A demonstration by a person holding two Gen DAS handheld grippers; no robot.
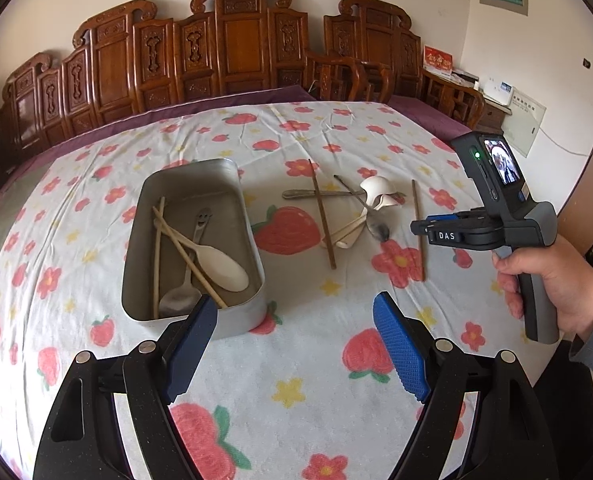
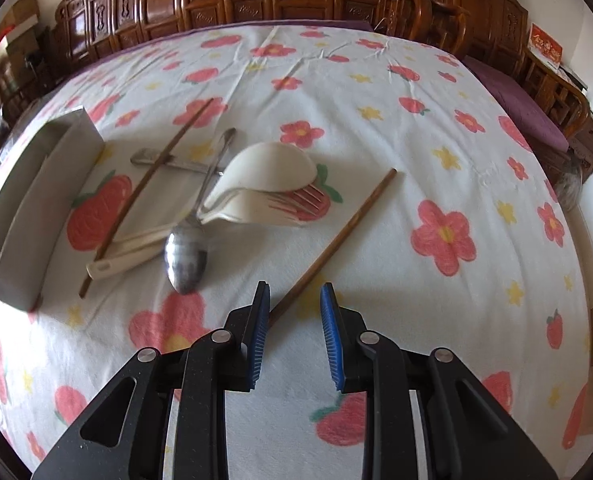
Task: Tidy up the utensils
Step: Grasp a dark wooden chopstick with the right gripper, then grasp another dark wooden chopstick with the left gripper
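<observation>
A metal tin on the flowered cloth holds pale chopsticks, a white spoon and a metal spoon. My left gripper hangs open and empty just in front of the tin's near right corner. To the right lies a loose pile: a white ladle spoon, a white fork, a metal spoon and a brown chopstick. A second brown chopstick lies apart, its near end between the fingers of my right gripper. That gripper is open, its pads not pressing on the stick.
In the right wrist view the tin stands at the left edge. A hand holds the right gripper over the lone chopstick. Carved wooden chairs line the table's far side.
</observation>
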